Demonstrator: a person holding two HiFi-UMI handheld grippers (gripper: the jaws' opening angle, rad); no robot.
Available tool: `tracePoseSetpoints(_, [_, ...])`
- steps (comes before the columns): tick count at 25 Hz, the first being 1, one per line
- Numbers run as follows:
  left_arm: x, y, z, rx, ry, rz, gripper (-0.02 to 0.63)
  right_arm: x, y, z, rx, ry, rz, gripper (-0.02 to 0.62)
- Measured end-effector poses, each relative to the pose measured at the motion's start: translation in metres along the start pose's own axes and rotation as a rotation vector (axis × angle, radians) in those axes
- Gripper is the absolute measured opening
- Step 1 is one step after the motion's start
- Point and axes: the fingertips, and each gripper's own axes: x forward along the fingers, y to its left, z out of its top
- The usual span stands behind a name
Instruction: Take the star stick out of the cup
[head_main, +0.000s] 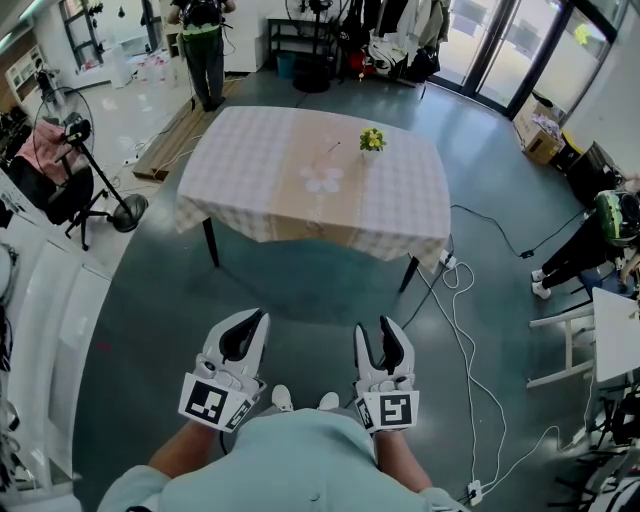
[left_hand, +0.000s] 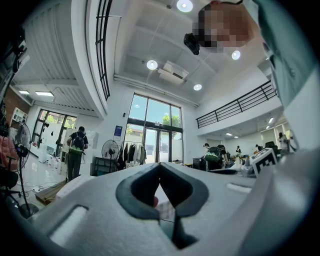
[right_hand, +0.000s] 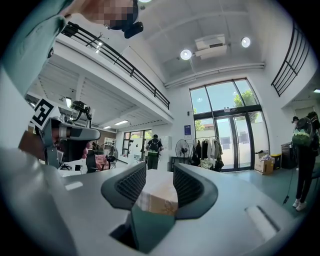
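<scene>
Not started: star stick still in cup, both grippers empty.
right gripper (right_hand: 159, 176): fingers (right_hand: 131, 184) spread wide, nothing between them, only the far tabletop (right_hand: 157, 194) shows through the gap. left gripper (left_hand: 160, 167): fingers (left_hand: 136, 192) tip-to-tip, holding nothing. Both are level, close to the torso (head_main: 300, 460), with the tabletop well apart at 12 o'clock. cup (head_main: 371, 152) sits about 1 o'clock of tabletop centre, yellow-green star stick (head_main: 372, 138) poking out the top. Remaining: approach, grip the stick, lift it clear.
</scene>
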Motion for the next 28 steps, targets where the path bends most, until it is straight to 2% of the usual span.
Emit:
tracePoseSetpoints(8, [-0.005,0.011,-0.002,-0.006,0.0,-0.008,0.005,0.005,0.007,0.001,-0.003,-0.003,-0.014,0.15])
tracePoseSetpoints(20, [-0.014,0.03,-0.002,0.0,0.013,-0.061,0.005,0.011,0.022,0.002,-0.014,-0.011,-0.071,0.147])
tracePoseSetpoints(28, [-0.005,0.044,-0.011,-0.02,0.02,-0.059,0.005,0.027,0.02,-0.002,-0.034,0.005,-0.068,0.147])
